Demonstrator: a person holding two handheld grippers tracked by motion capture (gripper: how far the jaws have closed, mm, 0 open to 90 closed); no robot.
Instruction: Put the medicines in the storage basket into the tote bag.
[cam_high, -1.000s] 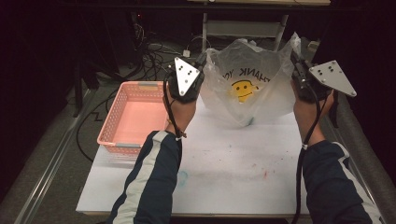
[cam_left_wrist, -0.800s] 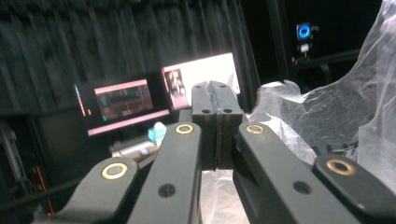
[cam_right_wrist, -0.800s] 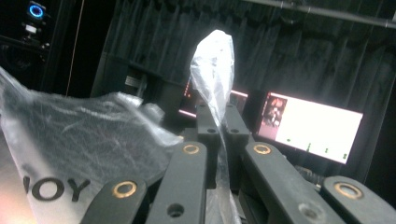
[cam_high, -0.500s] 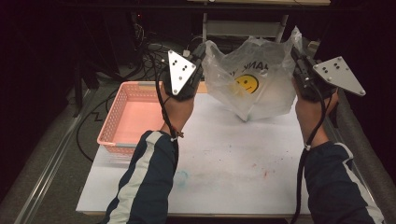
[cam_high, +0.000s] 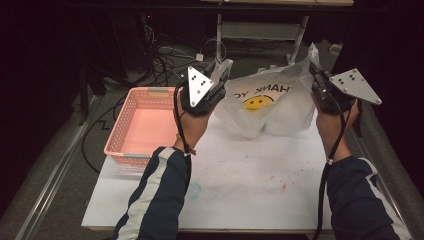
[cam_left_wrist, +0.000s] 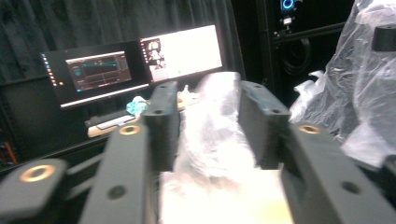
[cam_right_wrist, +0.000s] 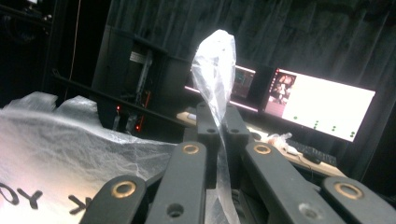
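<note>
bag: clear plastic bag (cam_high: 272, 107) sitting on the far half of the table, strung up between the two grippers, sagging in the middle

print: yellow smiley with black letters above it, upside down from the high view. I can make out "THANK" and "YO", the rest is lost in the folds. In the right gripper view there's a bit of lettering too (cam_right_wrist: 18, 198), looks like "YO" and maybe a K, mirrored through the film

left gripper: left gripper (cam_high: 220, 80) is up at the bag's left handle. Its jaws have just been opening and now stand apart, with the handle film (cam_left_wrist: 210, 130) loose in the gap. I can't see the pads pressing on it

right gripper: right gripper (cam_high: 316, 79) has its jaws pinched together on the bag's right handle, a twist of film poking up past the tips (cam_right_wrist: 215, 60)

table: white top (cam_high: 240, 185) with faint coloured smudges, near half is bare so plenty of room there

basket: pink basket (cam_high: 120, 145) at the table's left edge, hanging a bit over it, just left of the left hand, apart from the bag

edges: bag reaches about to the far edge. Right hand is close to the right edge

background: lit monitors (cam_left_wrist: 182, 51) past the table, text too small to read
</note>
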